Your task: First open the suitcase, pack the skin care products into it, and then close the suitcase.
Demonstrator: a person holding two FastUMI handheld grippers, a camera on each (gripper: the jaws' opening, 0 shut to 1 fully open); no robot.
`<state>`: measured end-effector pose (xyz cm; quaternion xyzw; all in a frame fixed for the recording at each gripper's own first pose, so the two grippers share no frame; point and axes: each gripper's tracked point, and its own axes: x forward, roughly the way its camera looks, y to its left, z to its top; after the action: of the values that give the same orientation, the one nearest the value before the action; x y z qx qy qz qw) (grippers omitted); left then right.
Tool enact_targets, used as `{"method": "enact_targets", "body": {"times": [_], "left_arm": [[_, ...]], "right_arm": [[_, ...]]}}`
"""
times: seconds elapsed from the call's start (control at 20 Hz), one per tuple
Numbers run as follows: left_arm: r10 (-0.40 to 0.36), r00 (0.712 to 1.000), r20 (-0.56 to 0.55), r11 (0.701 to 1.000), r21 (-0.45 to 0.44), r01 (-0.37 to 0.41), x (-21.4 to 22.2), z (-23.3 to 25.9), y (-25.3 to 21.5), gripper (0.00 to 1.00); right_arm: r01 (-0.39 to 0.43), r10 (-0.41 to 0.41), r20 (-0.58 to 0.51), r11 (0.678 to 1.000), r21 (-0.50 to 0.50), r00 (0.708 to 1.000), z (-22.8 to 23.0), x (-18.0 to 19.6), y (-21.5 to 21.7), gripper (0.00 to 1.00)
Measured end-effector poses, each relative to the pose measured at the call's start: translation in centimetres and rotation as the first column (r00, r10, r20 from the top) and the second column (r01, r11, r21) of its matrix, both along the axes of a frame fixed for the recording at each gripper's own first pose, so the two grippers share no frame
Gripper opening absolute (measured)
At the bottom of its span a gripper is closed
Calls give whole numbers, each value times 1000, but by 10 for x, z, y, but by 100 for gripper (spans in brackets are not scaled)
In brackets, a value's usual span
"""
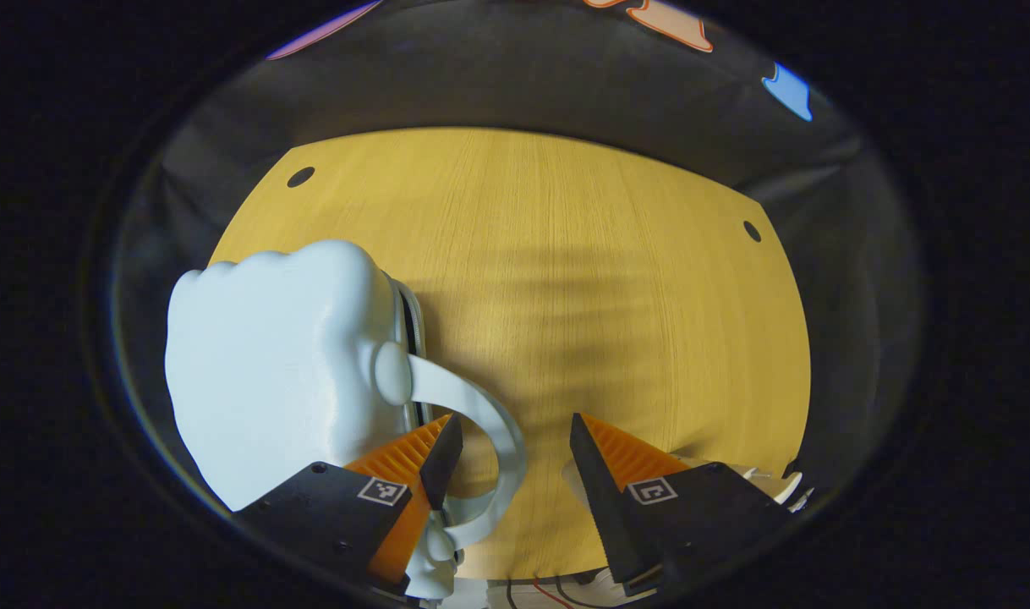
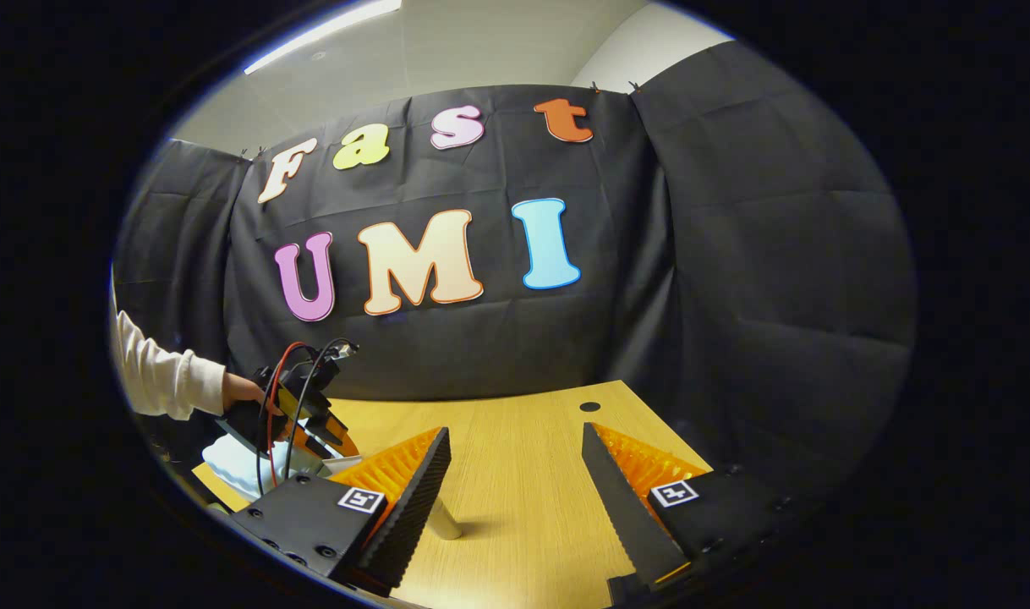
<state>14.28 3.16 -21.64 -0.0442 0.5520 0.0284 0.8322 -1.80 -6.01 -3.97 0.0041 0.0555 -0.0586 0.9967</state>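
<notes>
The pale blue suitcase sits closed at the left of the wooden surface, its hard, smooth shell likely slippery, so the wide-open, empty left gripper by its curved handle suits that loop, while the right gripper hovers open and empty.

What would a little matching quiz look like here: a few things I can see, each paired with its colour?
Things:
1. suitcase
2. table
3. finger pads
4. sleeve

Colours:
A. orange
B. white
C. pale blue
D. yellow wood

Pairs: 1-C, 2-D, 3-A, 4-B
</notes>
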Motion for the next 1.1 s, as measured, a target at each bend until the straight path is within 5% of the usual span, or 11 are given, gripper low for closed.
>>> {"method": "enact_targets", "body": {"times": [0.3,0.35,0.45,0.75,0.95,1.1], "left_arm": [[8,991,-137,1000,20,-5,-9,-24,5,58],[5,990,-143,999,36,1,-9,-25,9,40],[-1,989,-149,999,41,7,-9,-29,10,27],[18,983,-184,1000,17,-15,-11,-39,9,14],[78,982,-172,993,-77,-93,-10,-33,4,0],[79,988,-136,991,-98,-92,-9,-24,2,0]], "right_arm": [[5,-5,-4,1000,-7,1000,-2,-5,-7,98],[10,-10,-3,1000,-7,1000,-2,-7,-9,96],[20,-20,-3,1000,-2,1000,-4,-11,-13,96],[28,-28,-4,1000,-8,1000,-3,-14,-15,96],[28,-29,-10,999,-23,1000,-5,-18,-15,98],[21,-21,-13,999,-27,1000,-5,-19,-12,98]]}}
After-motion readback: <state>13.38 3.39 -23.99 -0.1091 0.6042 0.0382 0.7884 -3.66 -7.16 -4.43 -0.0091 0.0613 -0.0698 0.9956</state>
